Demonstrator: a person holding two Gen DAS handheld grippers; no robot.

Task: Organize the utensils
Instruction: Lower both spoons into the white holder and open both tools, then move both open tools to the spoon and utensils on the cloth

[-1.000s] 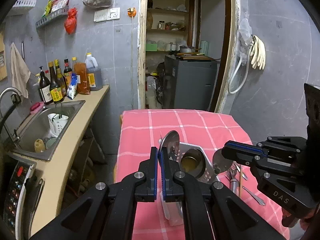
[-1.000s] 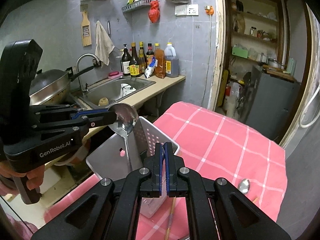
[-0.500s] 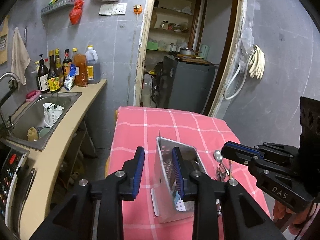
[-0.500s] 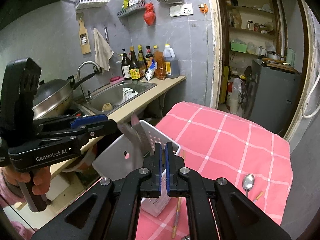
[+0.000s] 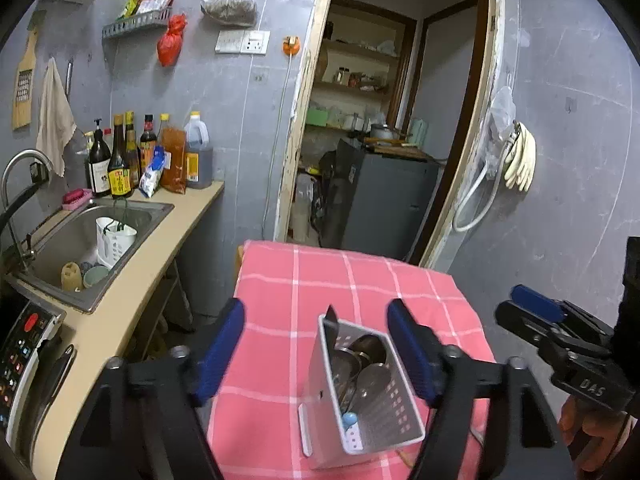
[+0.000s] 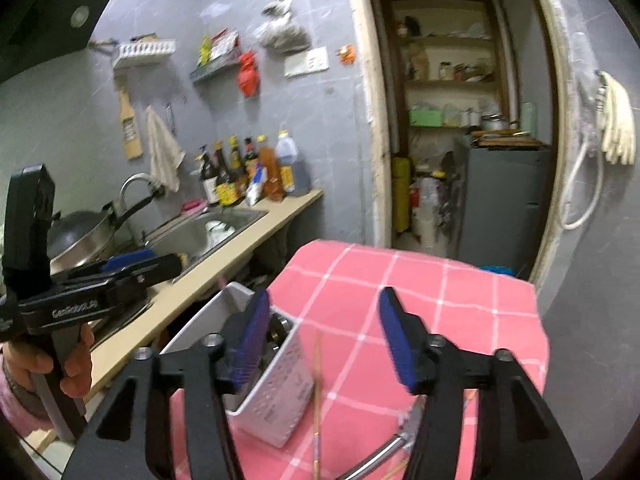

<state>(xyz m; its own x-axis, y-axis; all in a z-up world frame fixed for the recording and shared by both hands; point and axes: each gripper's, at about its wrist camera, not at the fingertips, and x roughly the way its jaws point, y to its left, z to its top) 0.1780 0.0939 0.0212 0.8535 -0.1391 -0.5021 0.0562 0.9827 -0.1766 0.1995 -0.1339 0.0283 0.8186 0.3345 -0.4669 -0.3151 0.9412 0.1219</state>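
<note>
A white perforated utensil holder [image 5: 384,420] stands on the pink checked tablecloth [image 5: 320,280] with several metal spoons [image 5: 366,364] in it. My left gripper [image 5: 318,344] hovers over it, jaws opening, and its blue pads touch nothing. My right gripper [image 6: 326,332] is also opening with nothing between its pads. It hangs just right of the holder [image 6: 276,396]. On the cloth [image 6: 440,300] below it lie a wooden chopstick [image 6: 317,400] and a metal utensil handle [image 6: 380,454]. Each gripper shows in the other's view: right gripper [image 5: 520,312], left gripper [image 6: 160,266].
Along the left runs a beige counter [image 5: 168,248] with a steel sink [image 5: 80,240], sauce bottles [image 5: 120,160] and a wok [image 6: 80,232]. Behind the table a doorway opens onto a grey cabinet [image 5: 380,200]. A person's hand [image 6: 76,360] holds the left gripper.
The left gripper held a spoon over the holder, then let it drop in. Both grippers went from shut to open, the right one only in the last half second.
</note>
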